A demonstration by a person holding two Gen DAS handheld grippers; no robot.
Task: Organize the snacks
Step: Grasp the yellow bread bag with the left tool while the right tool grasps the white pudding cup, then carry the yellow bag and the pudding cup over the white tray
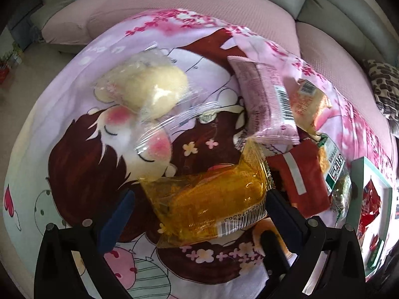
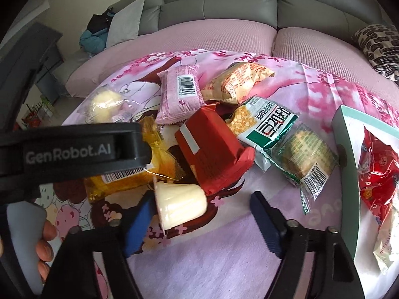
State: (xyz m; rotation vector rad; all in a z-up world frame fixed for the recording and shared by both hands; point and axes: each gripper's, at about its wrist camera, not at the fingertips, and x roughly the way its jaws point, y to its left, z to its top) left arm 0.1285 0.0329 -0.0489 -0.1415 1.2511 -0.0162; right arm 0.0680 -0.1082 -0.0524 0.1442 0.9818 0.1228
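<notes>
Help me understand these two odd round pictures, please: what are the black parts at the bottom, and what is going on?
A person holds a two-fingered claw in each hand; a fisheye camera on each looks along its fingers. The left claw is open around an orange snack packet, not yet closed on it. The right claw is open, with a cream pudding cup beside its left finger. Other snacks, like the red packet and pink packet, lie on a cartoon-print cloth. A mint box already holds some.
</notes>
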